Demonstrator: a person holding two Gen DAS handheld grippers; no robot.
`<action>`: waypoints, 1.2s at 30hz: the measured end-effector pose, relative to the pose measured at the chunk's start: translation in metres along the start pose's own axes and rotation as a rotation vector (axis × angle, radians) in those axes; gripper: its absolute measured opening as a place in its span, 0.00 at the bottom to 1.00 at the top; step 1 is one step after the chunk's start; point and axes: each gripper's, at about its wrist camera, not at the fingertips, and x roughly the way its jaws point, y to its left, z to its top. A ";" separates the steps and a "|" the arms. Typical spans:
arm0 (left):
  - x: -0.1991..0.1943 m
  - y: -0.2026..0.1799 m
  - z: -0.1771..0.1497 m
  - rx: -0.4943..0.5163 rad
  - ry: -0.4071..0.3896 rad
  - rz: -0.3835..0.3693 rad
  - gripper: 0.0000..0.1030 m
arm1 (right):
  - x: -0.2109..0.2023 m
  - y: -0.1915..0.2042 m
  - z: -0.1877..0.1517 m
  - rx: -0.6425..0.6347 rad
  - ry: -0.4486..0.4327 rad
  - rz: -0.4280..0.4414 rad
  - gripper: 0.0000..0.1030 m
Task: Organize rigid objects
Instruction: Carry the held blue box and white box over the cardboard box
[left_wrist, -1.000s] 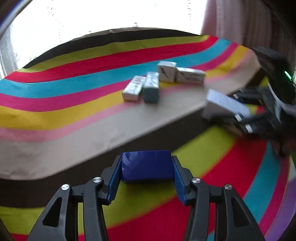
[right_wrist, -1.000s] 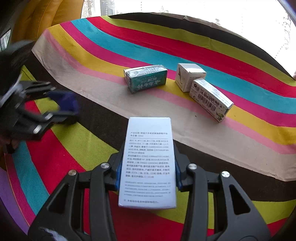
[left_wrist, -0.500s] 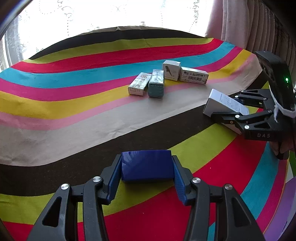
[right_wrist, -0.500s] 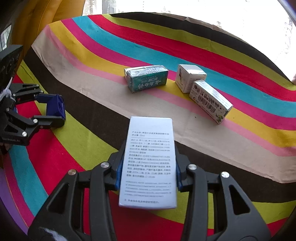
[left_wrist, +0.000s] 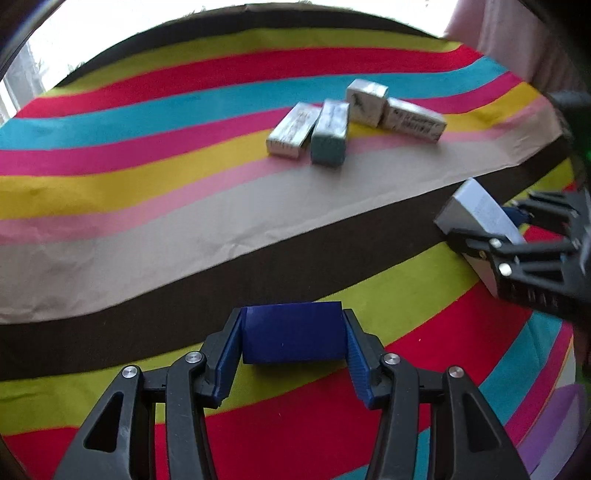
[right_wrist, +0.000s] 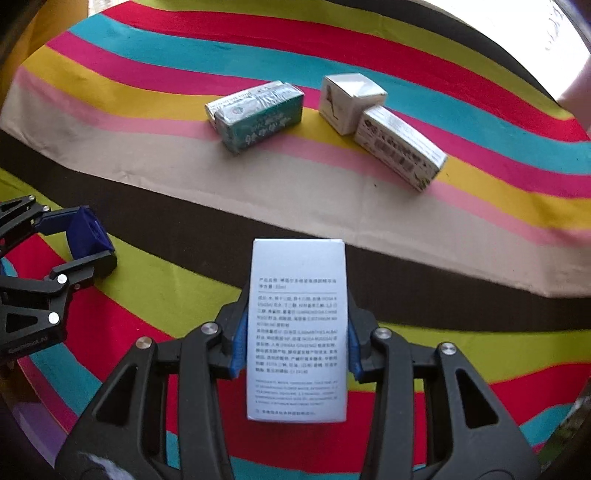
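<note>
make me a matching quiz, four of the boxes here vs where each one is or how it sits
Things:
1. dark blue box
2. pale printed box
3. teal box
4. barcode box

Places:
A. on the cloth beside a silver box
B. in the right hand-held gripper
C. in the left hand-held gripper
D. on the cloth next to a white cube box

Pairs: 1-C, 2-B, 3-A, 4-D

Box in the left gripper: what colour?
Dark blue, plain, on the box clamped in the left gripper; left wrist view shows it best.

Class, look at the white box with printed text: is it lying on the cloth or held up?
Held up: the right gripper clamps the white box.
</note>
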 end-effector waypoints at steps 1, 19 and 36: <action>0.000 0.000 0.000 -0.024 0.010 0.007 0.50 | -0.001 0.001 -0.002 0.009 0.010 -0.001 0.43; -0.029 -0.029 -0.050 -0.136 0.068 -0.064 0.50 | -0.050 0.001 -0.095 0.142 -0.029 0.126 0.44; -0.124 -0.065 -0.107 -0.101 -0.204 -0.041 0.50 | -0.111 0.045 -0.119 0.127 -0.190 0.155 0.44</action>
